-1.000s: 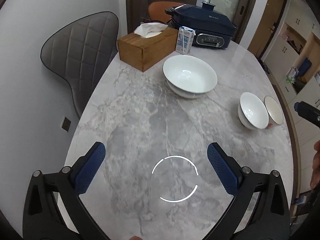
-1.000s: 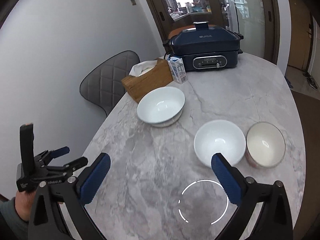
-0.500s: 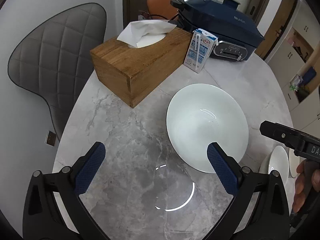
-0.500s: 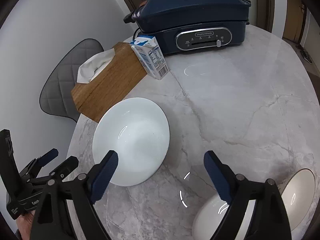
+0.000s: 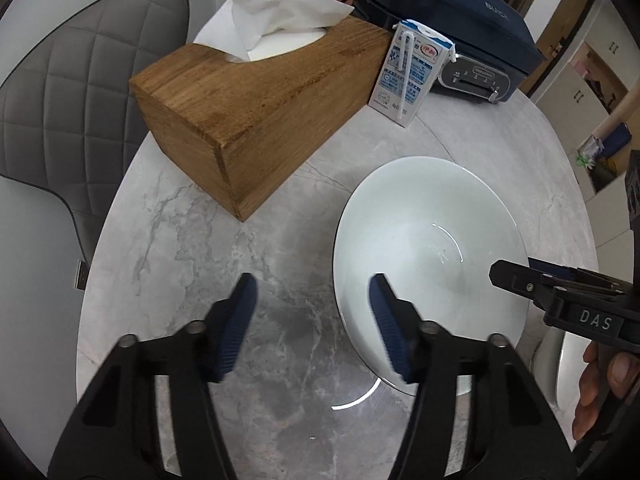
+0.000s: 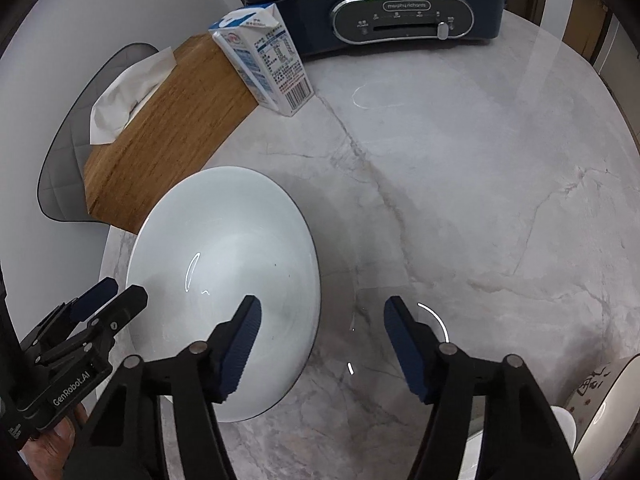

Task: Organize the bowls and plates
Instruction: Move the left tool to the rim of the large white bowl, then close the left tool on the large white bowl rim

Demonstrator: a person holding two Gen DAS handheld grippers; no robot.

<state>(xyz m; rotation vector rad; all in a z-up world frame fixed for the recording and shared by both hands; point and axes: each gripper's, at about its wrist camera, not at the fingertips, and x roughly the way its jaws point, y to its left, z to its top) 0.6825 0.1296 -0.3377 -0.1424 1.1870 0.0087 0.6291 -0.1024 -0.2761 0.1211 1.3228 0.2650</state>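
A large white bowl (image 5: 432,264) stands on the marble table (image 5: 168,248); it also shows in the right wrist view (image 6: 228,280). My left gripper (image 5: 310,328) is open and straddles the bowl's left rim, one finger over the bowl and one outside. My right gripper (image 6: 320,348) is open and straddles the bowl's right rim the same way. Neither pair of pads touches the rim. A small white bowl (image 6: 564,436) and a beige bowl (image 6: 608,400) peek in at the lower right of the right wrist view.
A wooden tissue box (image 5: 256,116) stands just behind the bowl, with a milk carton (image 5: 412,76) beside it. A dark blue electric cooker (image 6: 400,4) sits at the back. A grey quilted chair (image 5: 68,96) stands left of the table.
Both grippers moved forward and down to the large bowl, and both jaws narrowed from wide open. The small bowls slid to the edge of view.
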